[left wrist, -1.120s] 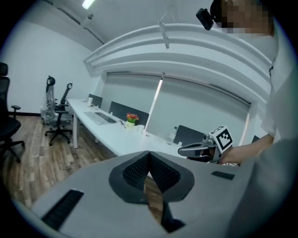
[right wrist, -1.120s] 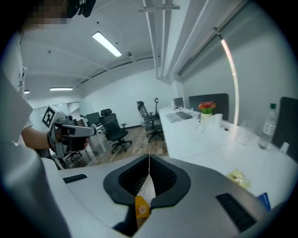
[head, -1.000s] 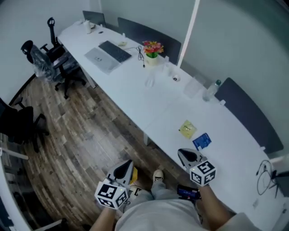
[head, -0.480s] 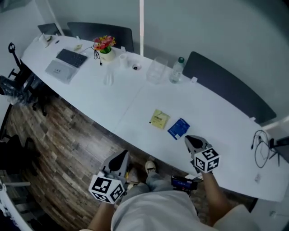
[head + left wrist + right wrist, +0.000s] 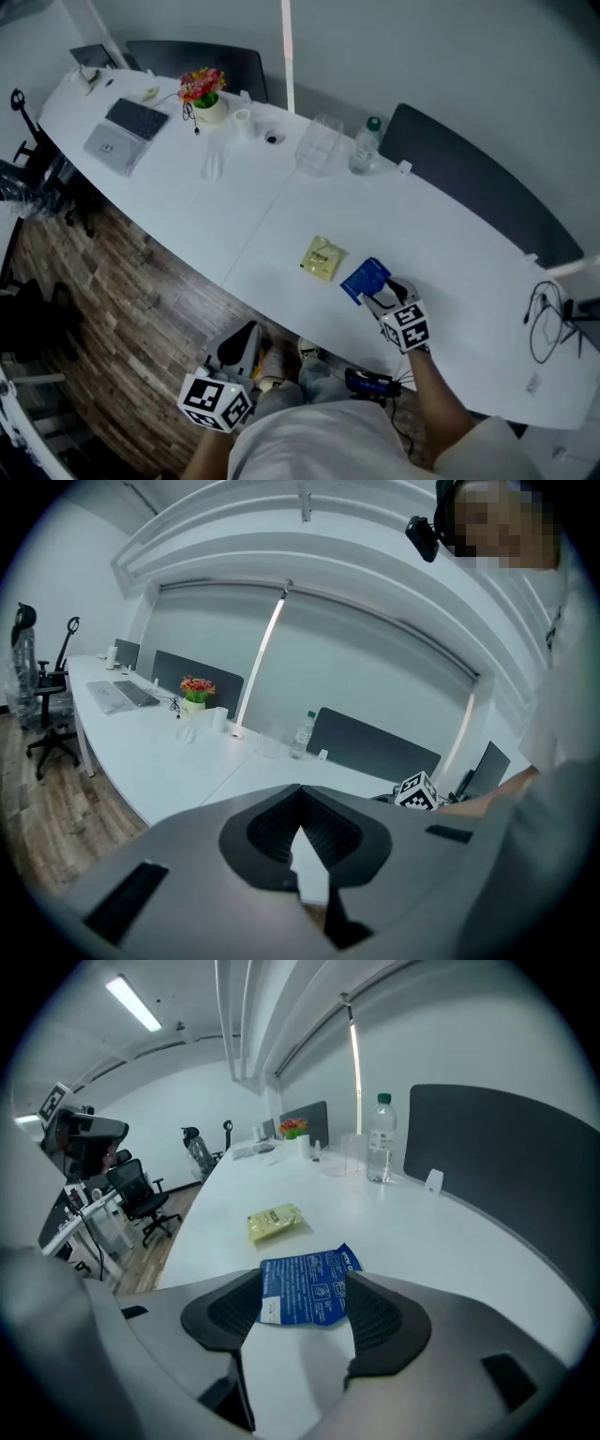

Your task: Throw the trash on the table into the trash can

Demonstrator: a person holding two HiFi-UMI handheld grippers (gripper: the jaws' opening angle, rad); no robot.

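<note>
Two pieces of trash lie flat on the white table [image 5: 450, 253]: a blue packet [image 5: 364, 278] [image 5: 307, 1285] and, to its left, a yellow packet [image 5: 322, 257] [image 5: 275, 1222]. My right gripper [image 5: 382, 295] [image 5: 305, 1288] is low over the table at the blue packet's near edge. Its jaws have just been opening and now stand wide, with the packet's near part between them and the pads off it. My left gripper [image 5: 239, 342] [image 5: 300, 791] hangs off the table's front edge above the wooden floor, with its jaws together and nothing in them.
A water bottle [image 5: 364, 145] and a clear container [image 5: 317, 145] stand at the table's far edge. A flower pot [image 5: 204, 94] and a laptop [image 5: 122, 131] are further left. Dark chairs [image 5: 469, 169] line the far side, and cables [image 5: 544, 323] lie at the right end.
My right gripper has gone forward and down to the blue packet, and its jaws have opened. The left gripper has dropped back a little towards my body. The head has turned towards the table.
</note>
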